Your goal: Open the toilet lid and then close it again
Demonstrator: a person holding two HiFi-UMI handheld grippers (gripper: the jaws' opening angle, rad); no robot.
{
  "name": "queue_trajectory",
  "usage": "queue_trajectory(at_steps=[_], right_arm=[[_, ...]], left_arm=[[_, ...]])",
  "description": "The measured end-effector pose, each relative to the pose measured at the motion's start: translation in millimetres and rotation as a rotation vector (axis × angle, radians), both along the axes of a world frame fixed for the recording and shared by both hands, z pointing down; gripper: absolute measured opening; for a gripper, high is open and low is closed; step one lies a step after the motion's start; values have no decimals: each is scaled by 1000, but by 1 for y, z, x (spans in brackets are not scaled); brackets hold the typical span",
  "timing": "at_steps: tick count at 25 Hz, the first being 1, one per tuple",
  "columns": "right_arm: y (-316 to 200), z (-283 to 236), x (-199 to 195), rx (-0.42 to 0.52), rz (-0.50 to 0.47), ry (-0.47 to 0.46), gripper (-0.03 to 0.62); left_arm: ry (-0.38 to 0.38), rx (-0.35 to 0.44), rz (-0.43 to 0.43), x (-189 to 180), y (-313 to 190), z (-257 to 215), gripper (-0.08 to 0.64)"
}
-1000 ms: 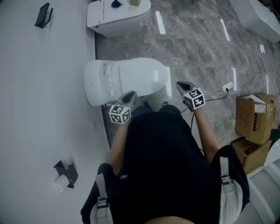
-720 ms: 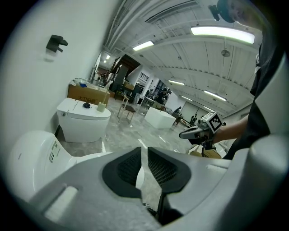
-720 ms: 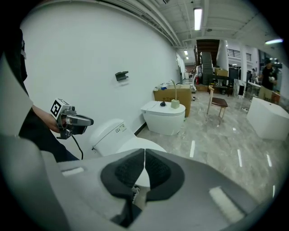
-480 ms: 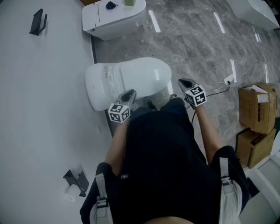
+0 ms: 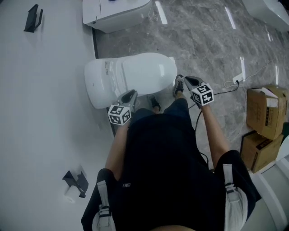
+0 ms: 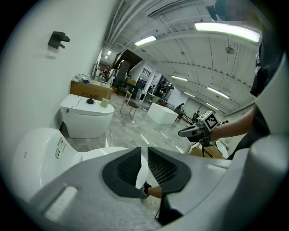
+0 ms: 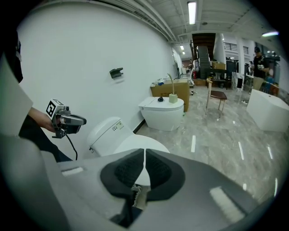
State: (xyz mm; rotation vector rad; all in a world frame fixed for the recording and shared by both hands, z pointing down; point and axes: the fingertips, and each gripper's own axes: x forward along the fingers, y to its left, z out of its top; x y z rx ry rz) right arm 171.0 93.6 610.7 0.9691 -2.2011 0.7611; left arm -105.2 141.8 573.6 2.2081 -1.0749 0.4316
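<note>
The white toilet (image 5: pixel 131 76) stands against the wall with its lid (image 5: pixel 144 72) down. My left gripper (image 5: pixel 132 93) hovers just off the near side of the bowl, jaws shut and empty. My right gripper (image 5: pixel 186 80) is beside the bowl's front end, apart from it, also shut with nothing held. In the left gripper view the shut gripper (image 6: pixel 143 151) points over the lid (image 6: pixel 97 155), with the right gripper (image 6: pixel 198 129) further off. The right gripper view shows its shut gripper (image 7: pixel 144 152) aimed at the lid (image 7: pixel 135 143) and tank (image 7: pixel 106 131).
A second toilet (image 5: pixel 115 11) stands further along the wall. Cardboard boxes (image 5: pixel 264 113) sit on the marble floor at right, near a cable and socket (image 5: pixel 235 83). Black holders (image 5: pixel 31 18) (image 5: pixel 76 180) hang on the wall. The person's shoe (image 5: pixel 179 85) is by the bowl's front.
Both grippers have shifted a little, the right one sinking by the bowl's front. The person's shoe has stepped into view beside the bowl. The lid stays down.
</note>
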Motion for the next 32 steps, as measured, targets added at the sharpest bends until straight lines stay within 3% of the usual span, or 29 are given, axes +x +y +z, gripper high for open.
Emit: queue_trajectory(at_steps=[12, 15, 32], right_arm=[[-9, 69, 6, -88, -26, -12, 16], [-8, 90, 7, -121, -41, -11, 51], [-45, 205, 5, -242, -87, -1, 69]], left_arm=[[-47, -81, -8, 17, -8, 29, 54], [-62, -103, -2, 24, -10, 41, 54], [-65, -182, 5, 51, -30, 111, 54]])
